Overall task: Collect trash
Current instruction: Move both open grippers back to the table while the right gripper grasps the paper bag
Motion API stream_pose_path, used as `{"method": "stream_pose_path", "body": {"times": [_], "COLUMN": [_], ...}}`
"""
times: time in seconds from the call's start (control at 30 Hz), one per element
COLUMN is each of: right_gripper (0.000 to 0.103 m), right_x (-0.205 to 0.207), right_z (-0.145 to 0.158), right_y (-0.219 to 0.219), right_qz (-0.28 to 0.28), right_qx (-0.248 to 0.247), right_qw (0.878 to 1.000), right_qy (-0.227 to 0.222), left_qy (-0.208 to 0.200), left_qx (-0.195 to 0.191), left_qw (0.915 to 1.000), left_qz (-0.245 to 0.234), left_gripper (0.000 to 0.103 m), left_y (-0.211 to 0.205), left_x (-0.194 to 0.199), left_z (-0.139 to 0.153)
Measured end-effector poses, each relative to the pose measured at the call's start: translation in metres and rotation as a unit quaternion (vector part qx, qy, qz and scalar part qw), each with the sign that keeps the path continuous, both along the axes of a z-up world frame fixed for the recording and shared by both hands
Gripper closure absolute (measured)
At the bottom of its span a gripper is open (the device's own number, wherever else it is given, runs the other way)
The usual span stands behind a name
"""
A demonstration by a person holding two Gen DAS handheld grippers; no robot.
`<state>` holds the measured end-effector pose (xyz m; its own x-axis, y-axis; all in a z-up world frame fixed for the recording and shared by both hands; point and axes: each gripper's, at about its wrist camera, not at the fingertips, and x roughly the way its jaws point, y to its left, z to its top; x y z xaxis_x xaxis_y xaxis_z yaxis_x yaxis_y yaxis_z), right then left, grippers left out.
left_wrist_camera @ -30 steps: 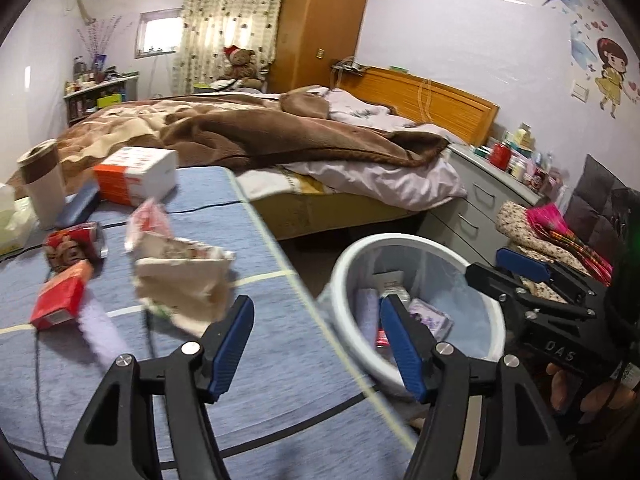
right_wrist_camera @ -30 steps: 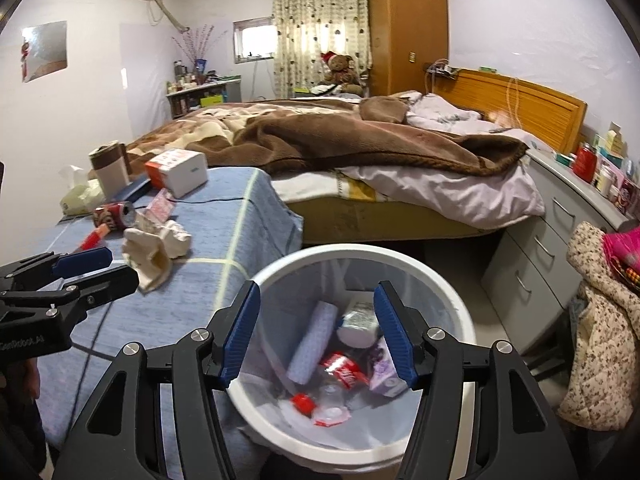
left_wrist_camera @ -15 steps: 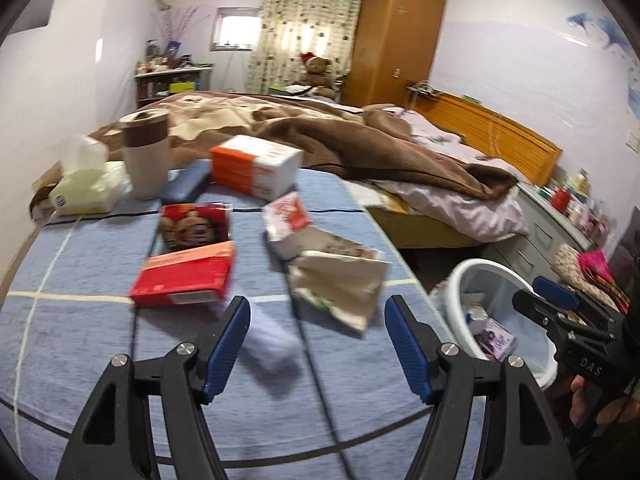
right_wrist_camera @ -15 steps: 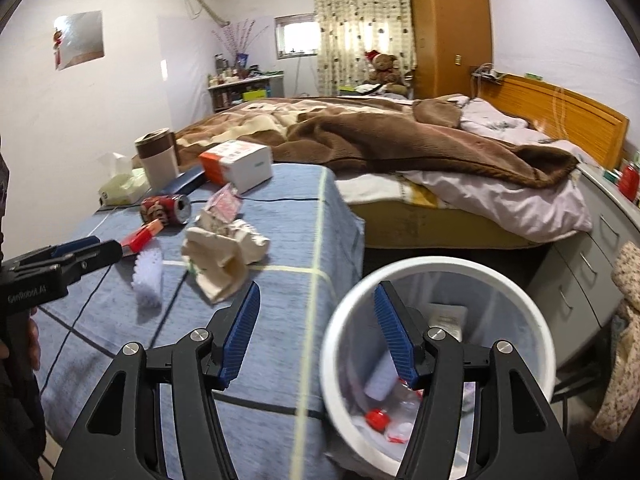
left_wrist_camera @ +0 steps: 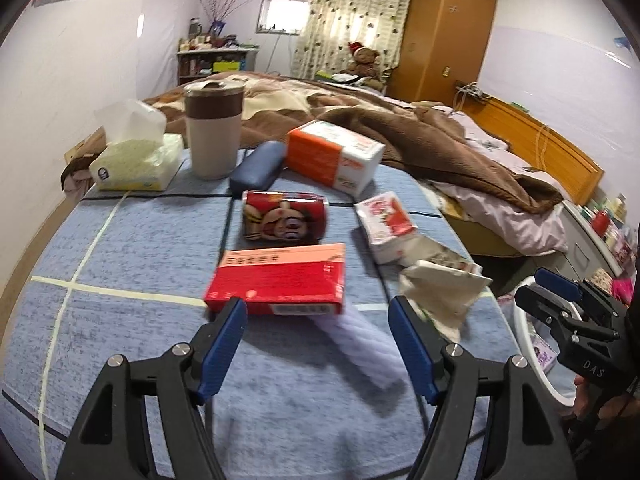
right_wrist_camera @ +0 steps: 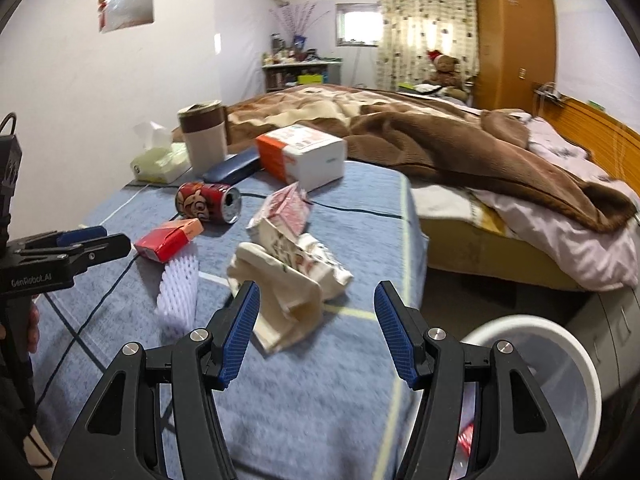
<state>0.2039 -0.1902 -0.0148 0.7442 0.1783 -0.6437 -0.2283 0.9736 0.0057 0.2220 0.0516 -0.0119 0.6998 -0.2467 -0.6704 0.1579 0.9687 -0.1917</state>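
Trash lies on a blue cloth-covered table [left_wrist_camera: 120, 248]. A red flat box [left_wrist_camera: 280, 278], a red can on its side [left_wrist_camera: 285, 216], a white foam net sleeve [left_wrist_camera: 364, 344], crumpled paper [left_wrist_camera: 440, 292] and a small red-white packet [left_wrist_camera: 386, 220] show in the left wrist view. My left gripper [left_wrist_camera: 318, 344] is open and empty, just before the red box and over the foam sleeve. My right gripper [right_wrist_camera: 316, 332] is open and empty, just before the crumpled paper [right_wrist_camera: 292, 276]. The white bin [right_wrist_camera: 552, 364] stands at the table's right edge, low right.
At the table's back stand a tissue pack [left_wrist_camera: 136, 160], a brown-banded cup [left_wrist_camera: 214, 132], a dark blue case [left_wrist_camera: 256, 170] and an orange-white box [left_wrist_camera: 332, 156]. A bed with a brown blanket [left_wrist_camera: 400, 136] lies behind. Drawers [right_wrist_camera: 616, 320] stand right of the bin.
Both grippers swung left, away from the bin and toward the table trash. The left now faces the red box, the right faces the crumpled paper. Both stayed open.
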Motion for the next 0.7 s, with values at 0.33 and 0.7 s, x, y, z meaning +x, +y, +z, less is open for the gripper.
{"method": "stream_pose_path", "body": {"times": [0.33, 0.7], "right_gripper": [0.042, 0.065], "right_x": [0.027, 0.028], "right_z": [-0.015, -0.023], "right_y": [0.019, 0.036], "right_qz": [0.042, 0.056], "right_qx": [-0.024, -0.041], "right_qw": [0.999, 0.997], "right_qy": [0.024, 0.041], "left_qy": [0.007, 0.034], "left_qx": [0.049, 0.082], "left_qw": [0.9986, 0.9960], "left_qz": [-0.018, -0.010], "left_gripper": [0.025, 0.025], "left_y": [-0.013, 0.008], "left_x": [0.030, 0.035], "left_z": [-0.011, -0.031]}}
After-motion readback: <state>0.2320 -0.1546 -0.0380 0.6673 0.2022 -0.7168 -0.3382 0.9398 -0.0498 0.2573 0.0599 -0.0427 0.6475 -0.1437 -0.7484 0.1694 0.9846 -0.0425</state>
